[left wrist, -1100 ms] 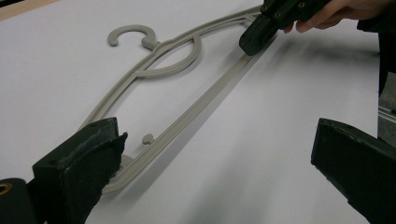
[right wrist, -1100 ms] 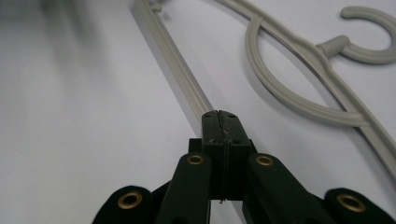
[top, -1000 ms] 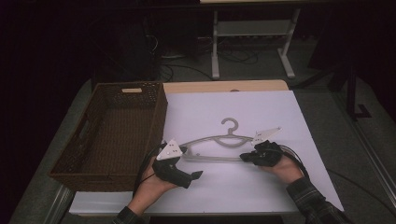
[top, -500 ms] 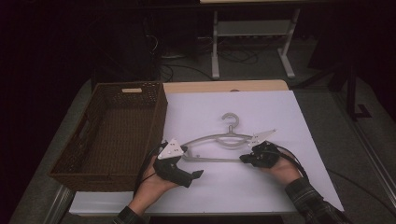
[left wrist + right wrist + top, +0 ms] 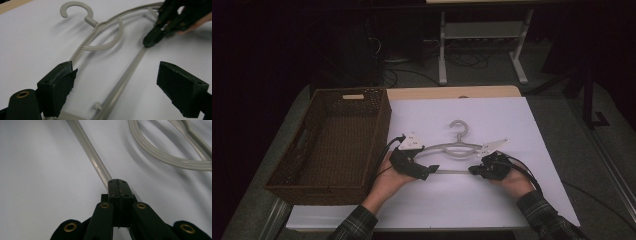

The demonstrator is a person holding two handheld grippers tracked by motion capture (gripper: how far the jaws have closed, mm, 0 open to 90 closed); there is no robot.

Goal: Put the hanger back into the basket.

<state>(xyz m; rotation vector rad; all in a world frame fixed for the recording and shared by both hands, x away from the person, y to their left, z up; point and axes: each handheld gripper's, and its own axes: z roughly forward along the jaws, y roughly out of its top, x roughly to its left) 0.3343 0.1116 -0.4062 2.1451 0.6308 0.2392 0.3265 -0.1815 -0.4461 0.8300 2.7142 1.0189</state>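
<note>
- Dim workshop floor and a white stand's legs are showing behind the table (image 5: 452,93), whose top is lying under a white sheet (image 5: 472,195).
- One grey plastic hanger (image 5: 458,148), one brown wicker basket (image 5: 329,145) and two hand-held grippers are sitting in view (the basket is resting at the sheet's left edge, apart from the hanger).
- Lying flat near the middle of the sheet, the hanger is running its long axis left to right across the table, with its hook (image 5: 459,127) pointing away from the person.
- Its straight bottom bar (image 5: 125,80) is facing the person.
- Jaws of the left gripper (image 5: 430,170) are standing wide apart, straddling the left end of the hanger with nothing between them pinched; in the left gripper view the bar is passing through the gap.
- Whether the pads are touching the plastic, I cannot tell.
- Jaws of the right gripper (image 5: 473,170) are pressing fully together at the bar's right part, with the bar appearing to run in under the tips in the right gripper view (a firm clamp on it is not certain).
- Each gripper is being held by a hand in a plaid sleeve (image 5: 544,215).
</note>
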